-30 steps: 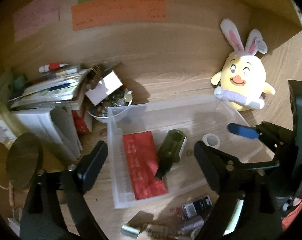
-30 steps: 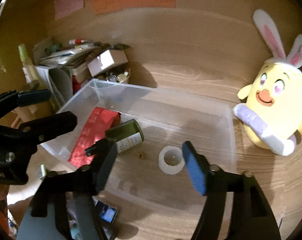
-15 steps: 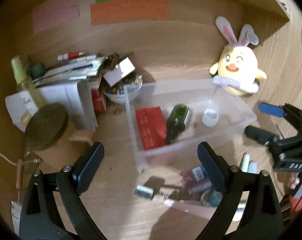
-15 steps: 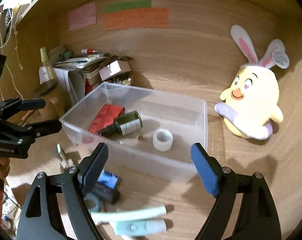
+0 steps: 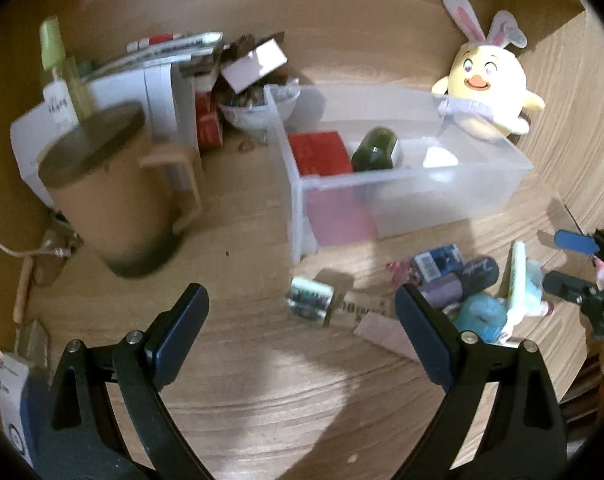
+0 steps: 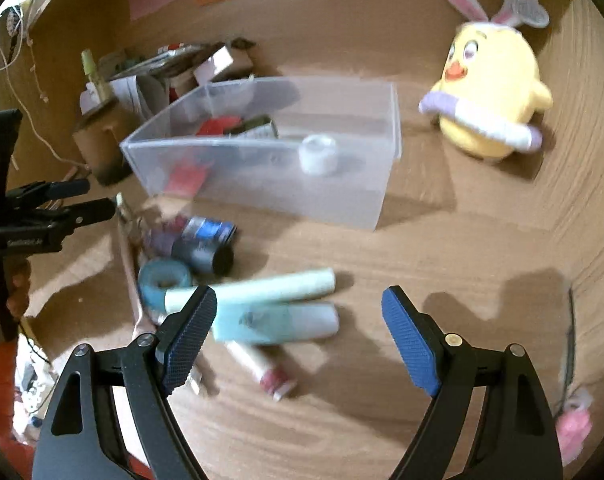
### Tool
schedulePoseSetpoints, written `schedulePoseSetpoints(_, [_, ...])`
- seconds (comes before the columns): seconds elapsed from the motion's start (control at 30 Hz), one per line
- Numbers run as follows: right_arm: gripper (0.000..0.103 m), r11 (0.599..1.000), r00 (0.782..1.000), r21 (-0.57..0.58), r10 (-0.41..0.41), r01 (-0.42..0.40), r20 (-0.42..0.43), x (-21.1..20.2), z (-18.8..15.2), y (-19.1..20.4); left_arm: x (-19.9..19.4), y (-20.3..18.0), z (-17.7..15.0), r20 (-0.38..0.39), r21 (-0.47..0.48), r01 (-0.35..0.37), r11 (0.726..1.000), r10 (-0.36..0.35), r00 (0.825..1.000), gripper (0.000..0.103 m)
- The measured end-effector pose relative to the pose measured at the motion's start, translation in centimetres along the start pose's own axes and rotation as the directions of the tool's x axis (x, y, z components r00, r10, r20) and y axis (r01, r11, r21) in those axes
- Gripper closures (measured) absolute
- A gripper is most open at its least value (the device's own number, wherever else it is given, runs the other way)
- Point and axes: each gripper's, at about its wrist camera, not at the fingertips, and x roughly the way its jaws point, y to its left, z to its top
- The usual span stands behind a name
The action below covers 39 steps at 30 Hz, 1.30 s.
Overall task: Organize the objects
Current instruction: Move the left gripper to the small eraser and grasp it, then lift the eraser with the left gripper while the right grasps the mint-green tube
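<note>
**A:** Status: right gripper spread wide, nothing between the pads, hanging over the pale green tubes on the wooden desk. Left gripper also wide, empty, above bare wood just short of the small striped can.

**B:** Bin?

**A:** Clear plastic bin beyond the pile, near the plush chick. Already inside: red packet, dark green bottle, white tape roll. Left outside, in front of the bin: tubes, blue tape roll, dark cylinder, pink-capped stick, the can.

**B:** Risks?

**A:** Pile packed tight. Two tubes lying side by side and touching, so likely to pinch both or squeeze one out sideways. Round bodies, prone to rolling off the pads if caught off-centre.

**B:** Anything else?

**A:** Pink-capped stick partly under the tubes; probably dragged along or flicked across the desk on lift. Left pad of the right gripper already overlapping the tube ends in view, so a straight descent may land on top rather than around.

**B:** Collision?

**A:** Both tools close over the same cluster. Possible clash if both reach for it together. Also tan lidded mug near the left side; wide swing could knock it.

**B:** Image quality?

**A:** Blurred. Labels unreadable, exact tube overlap hard to judge.
</note>
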Motion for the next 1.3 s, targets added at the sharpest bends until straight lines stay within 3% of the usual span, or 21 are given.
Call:
schedulePoseSetpoints(0.27, [0.02,1.0,0.999,0.008,0.014,-0.013,-0.047,1.5,-0.7,0.6,1.1,0.8,-0.4,-0.011,-0.051,0.017,0.999,-0.017,1.0,0.01])
schedulePoseSetpoints(0.33, [0.02,1.0,0.998,0.022,0.021,-0.02,-0.055,1.8,-0.8,0.4,1.1,0.7,-0.4,-0.01,-0.048,0.027,0.999,-0.027,1.0,0.025])
schedulePoseSetpoints(0.5, [0.021,0.998,0.998,0.047,0.039,-0.037,-0.055,2.0,-1.0,0.2,1.7,0.9,-0.5,-0.024,-0.055,0.031,0.998,-0.032,0.999,0.046])
schedulePoseSetpoints(0.6, [0.022,0.999,0.998,0.04,0.036,-0.034,-0.054,2.1,-1.1,0.5,1.8,1.6,-0.5,-0.022,-0.088,0.067,0.994,-0.069,0.997,0.051])
schedulePoseSetpoints(0.73, [0.032,0.999,0.998,0.037,0.041,-0.039,-0.056,2.4,-1.1,0.7,2.3,1.9,-0.6,-0.045,-0.108,0.087,0.99,-0.093,0.995,0.07])
schedulePoseSetpoints(0.93, [0.032,0.999,0.999,0.039,0.025,-0.024,-0.037,2.2,-1.2,0.8,1.9,1.8,-0.5,-0.016,-0.109,0.071,0.991,-0.074,0.997,0.079])
schedulePoseSetpoints(1.3, [0.032,0.998,0.999,0.065,-0.008,0.006,0.035,-0.2,-0.4,-0.2,-0.1,2.0,0.4,0.053,-0.119,0.028,0.992,-0.022,0.998,0.079])
